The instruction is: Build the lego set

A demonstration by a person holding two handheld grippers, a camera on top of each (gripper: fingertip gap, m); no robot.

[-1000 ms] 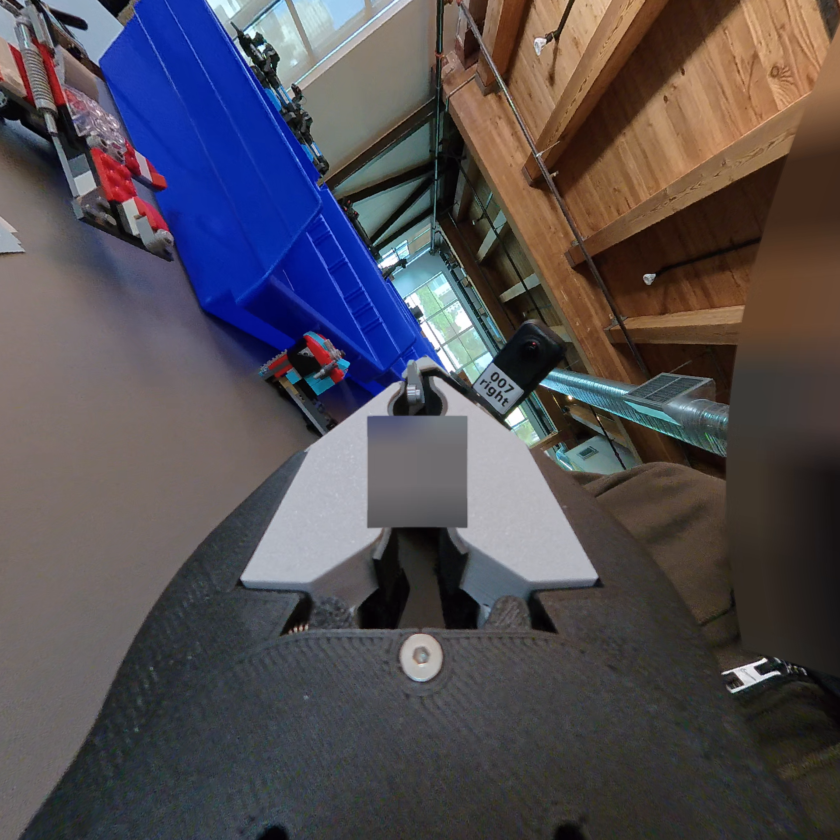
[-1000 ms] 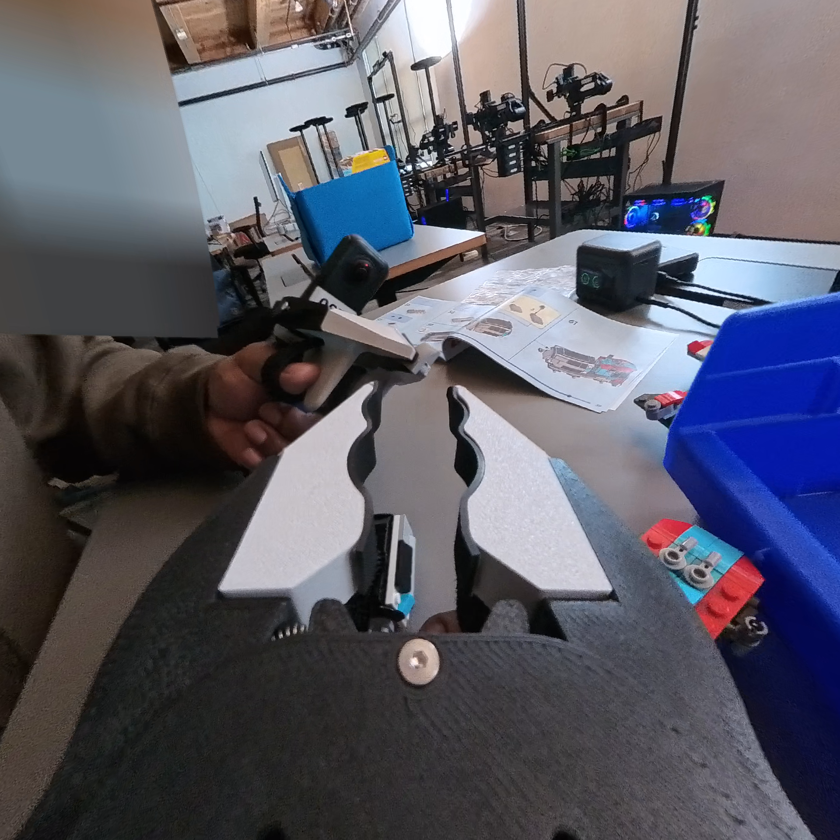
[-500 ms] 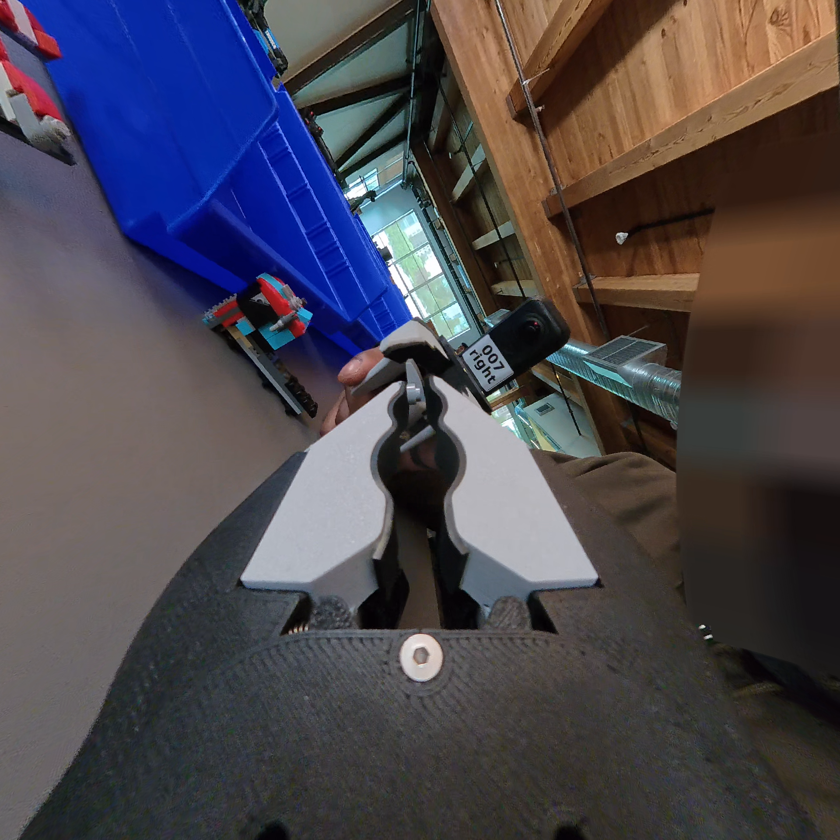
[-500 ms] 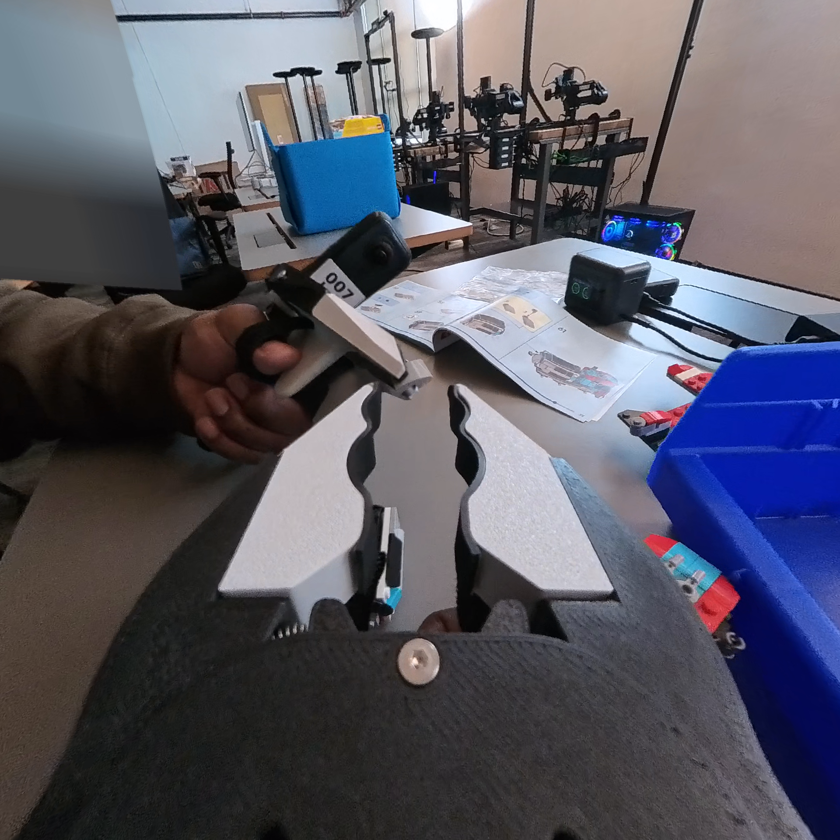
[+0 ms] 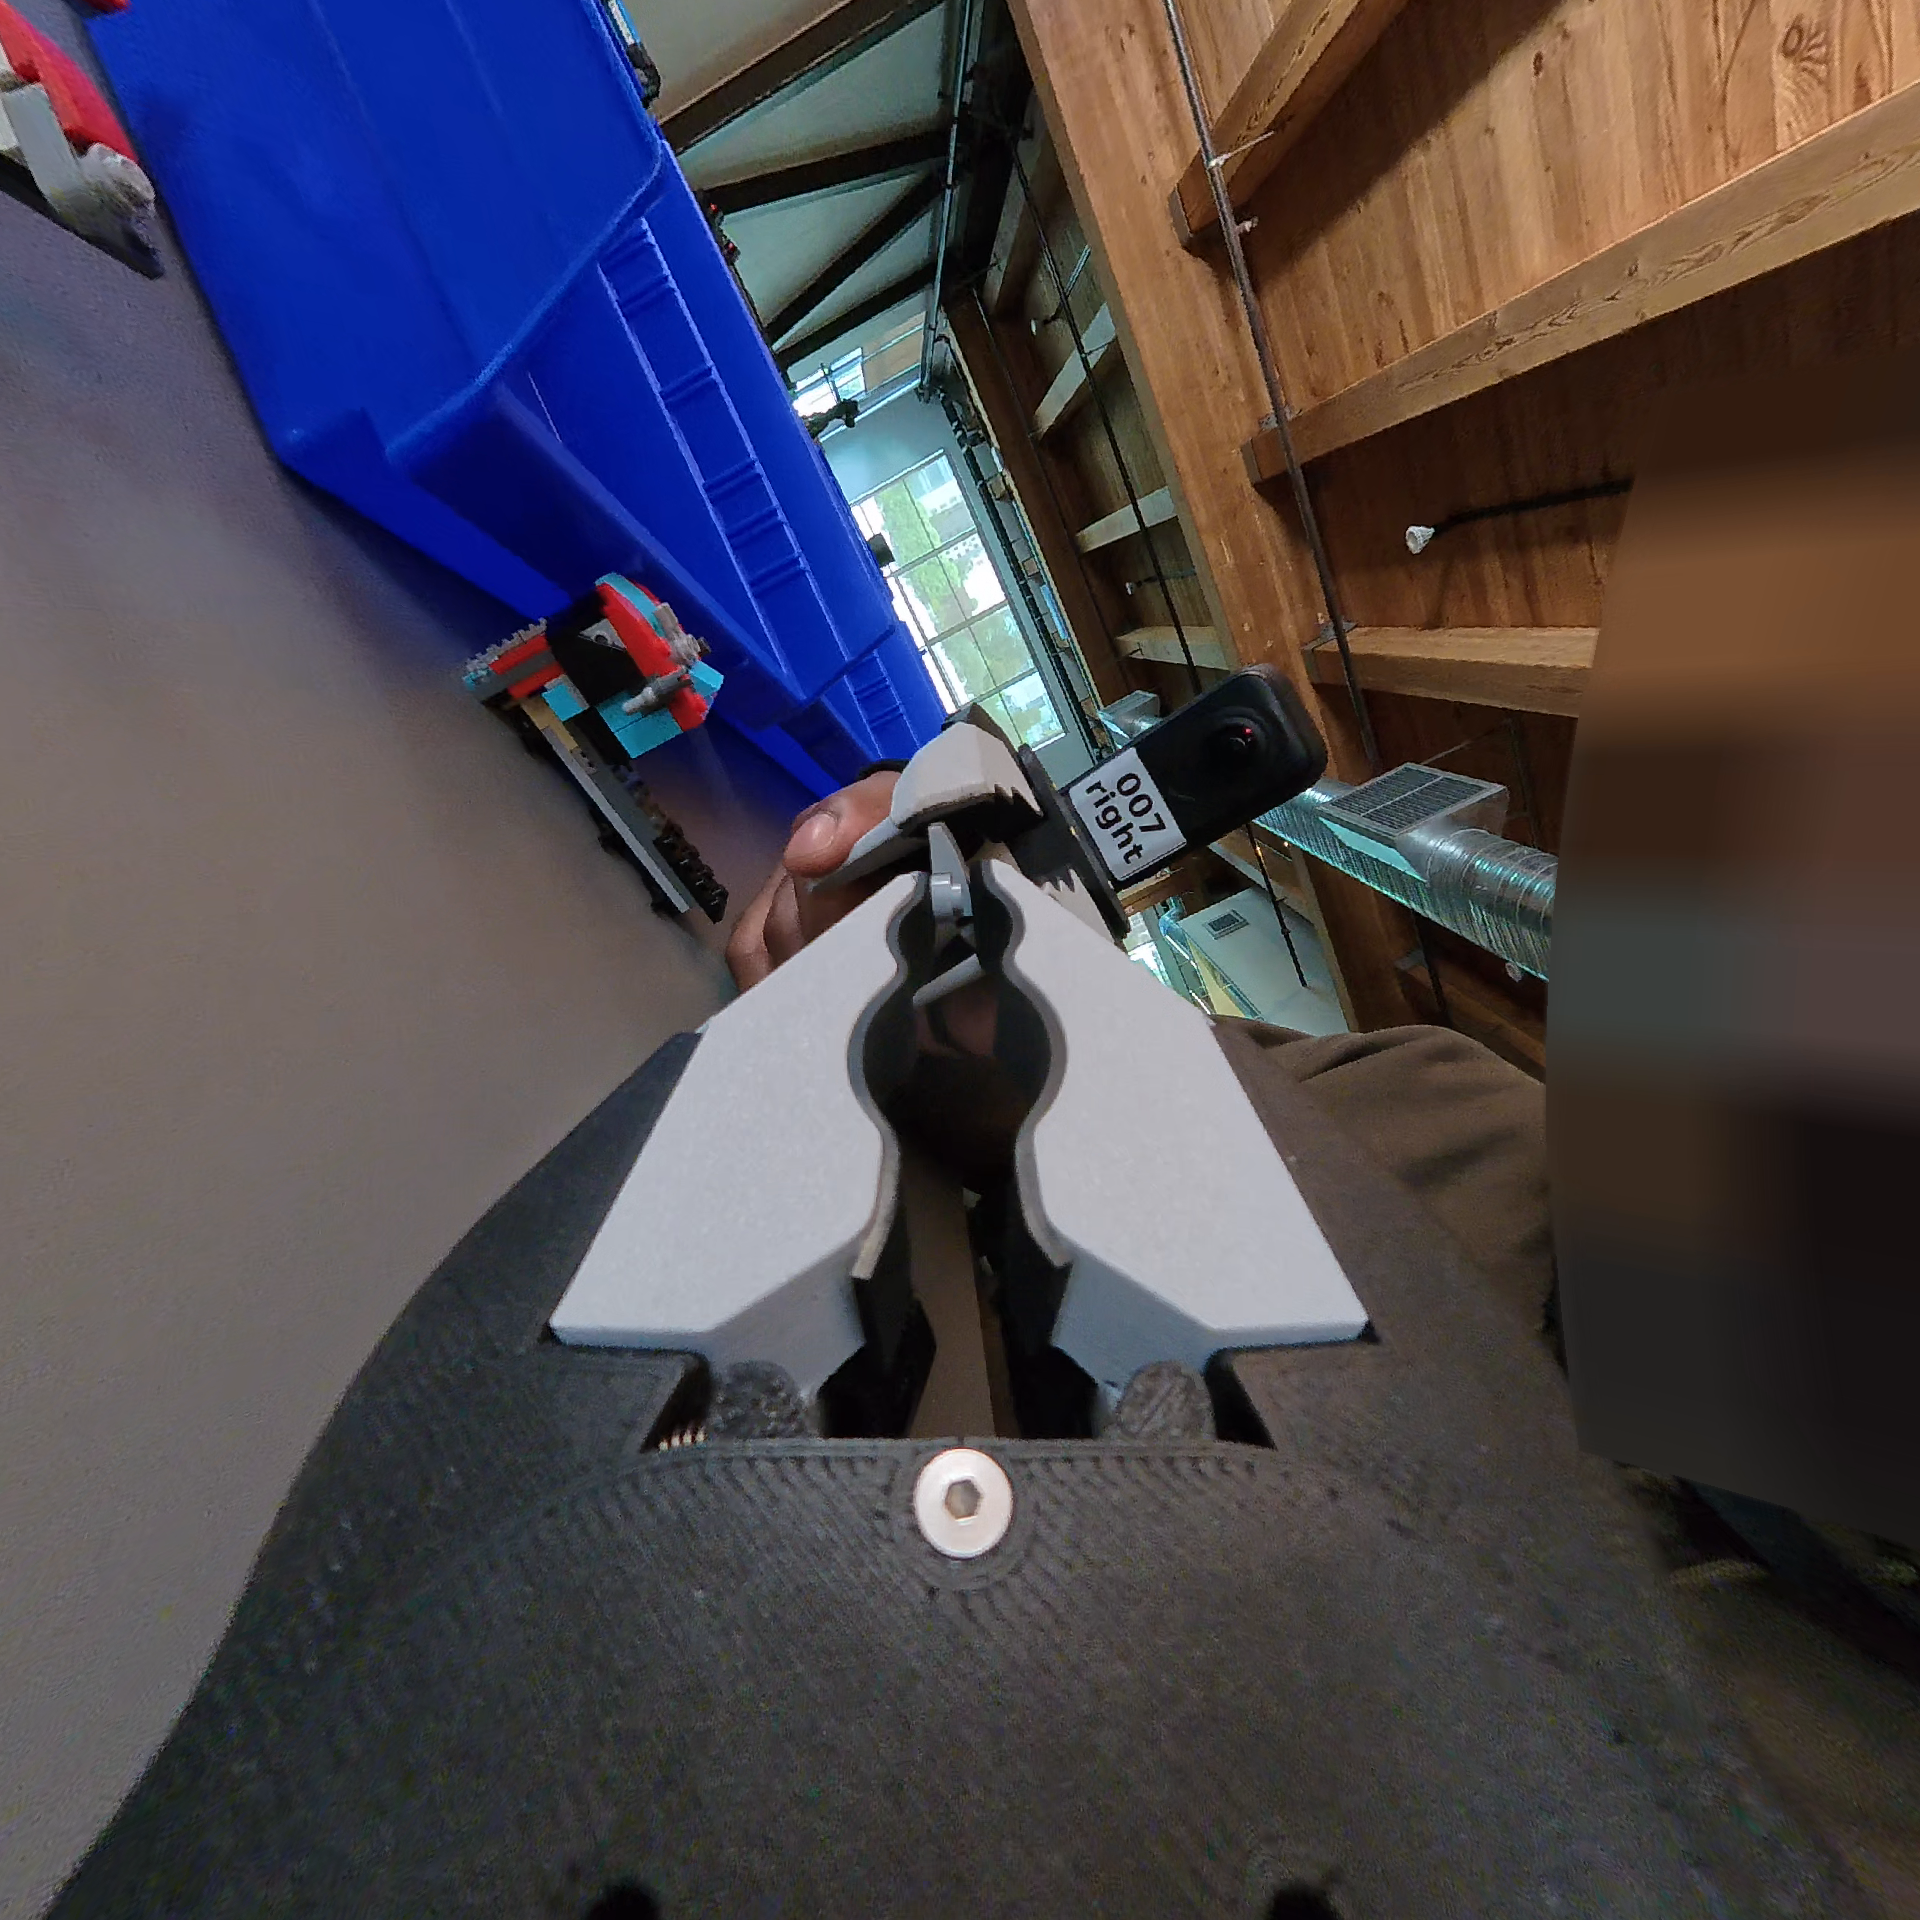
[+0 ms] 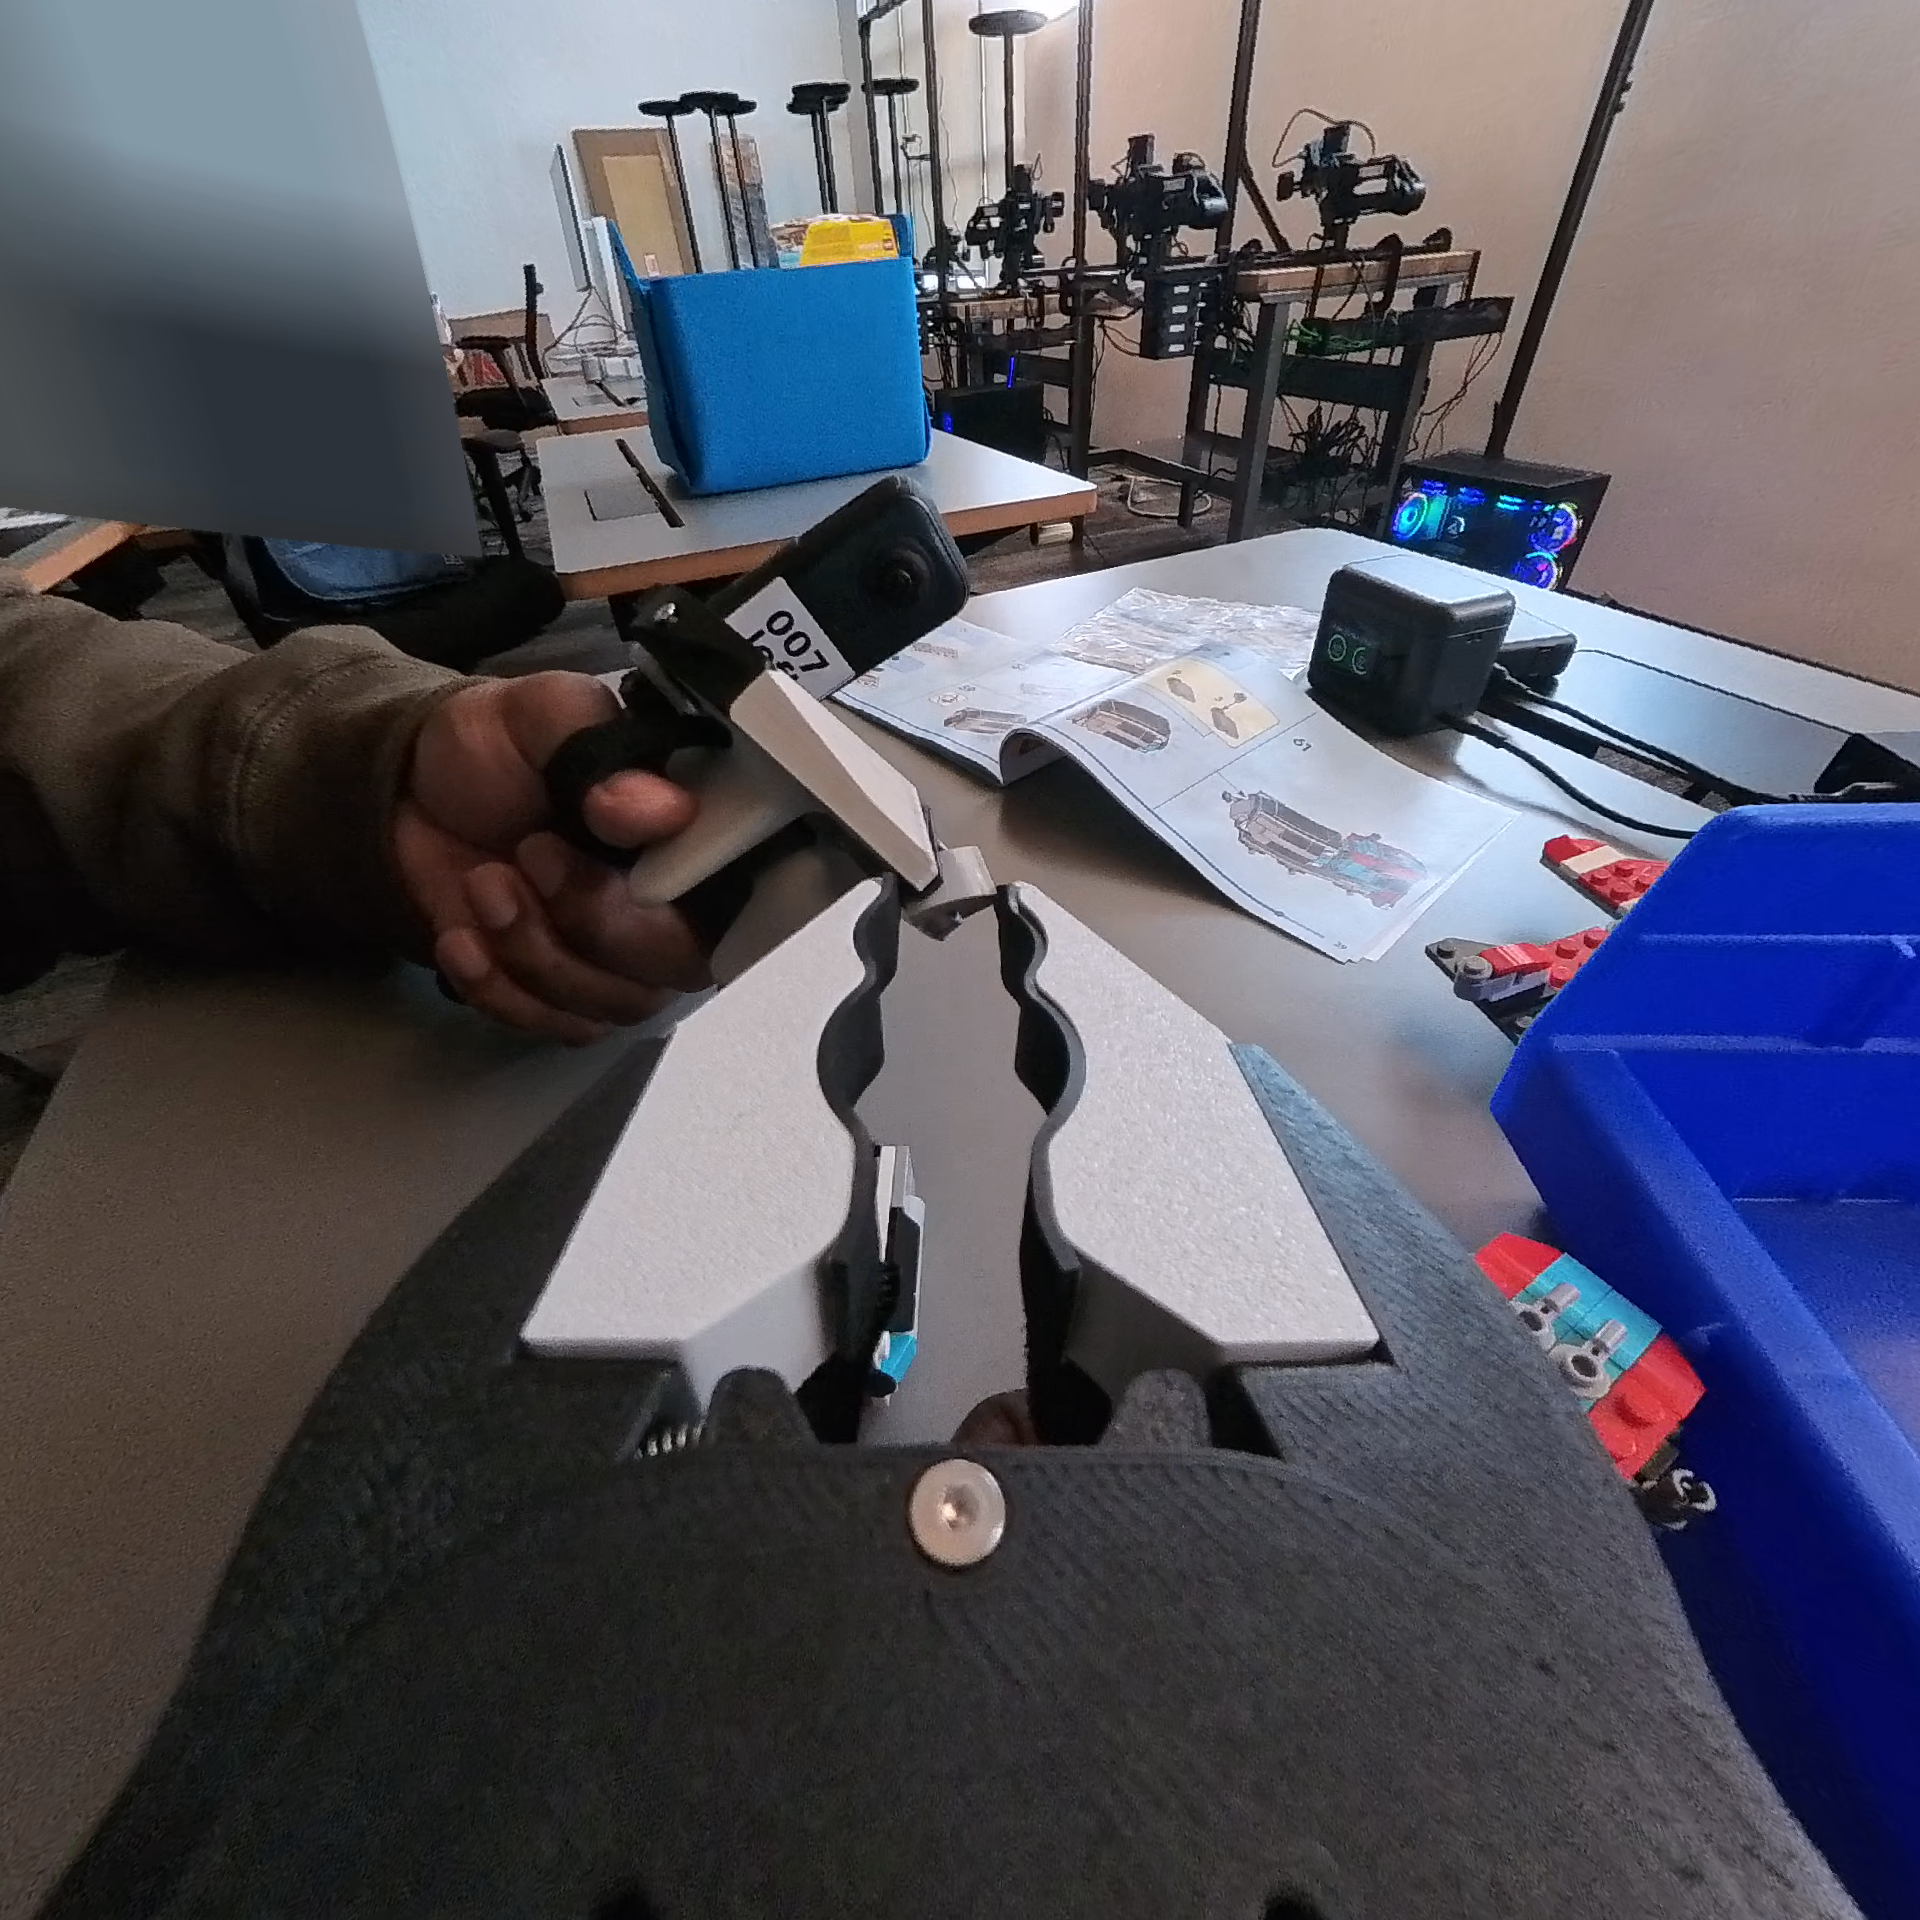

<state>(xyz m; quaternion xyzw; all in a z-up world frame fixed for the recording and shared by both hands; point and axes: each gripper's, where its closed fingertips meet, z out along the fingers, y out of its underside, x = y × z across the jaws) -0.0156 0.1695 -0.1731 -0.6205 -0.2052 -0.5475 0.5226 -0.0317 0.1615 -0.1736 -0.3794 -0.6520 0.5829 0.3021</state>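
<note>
In the left wrist view my left gripper (image 5: 951,891) is shut on a small grey brick piece (image 5: 945,878), held edge-on at its fingertips. My right gripper (image 5: 935,821) meets it tip to tip, with a hand behind it. In the right wrist view the same grey piece (image 6: 961,878) spans the gap at my right gripper's (image 6: 945,902) tips, and both pads touch it. The left gripper (image 6: 831,769) holds its other end from the upper left. A small white, black and teal brick part (image 6: 896,1273) shows low between the right fingers; what carries it is hidden.
A blue bin (image 6: 1714,1039) stands close on the right and also shows in the left wrist view (image 5: 468,312). A red and teal brick assembly (image 6: 1590,1351) lies beside it on the grey table. An open instruction booklet (image 6: 1195,748), a black box with cables (image 6: 1403,644) and red brick parts (image 6: 1538,956) lie farther back. Both grippers' tips are close together, under 4 cm apart.
The left gripper brought the grey piece up between the right gripper's tips. The right jaws, wide apart before, have narrowed onto the piece. The left grasp is unchanged.
</note>
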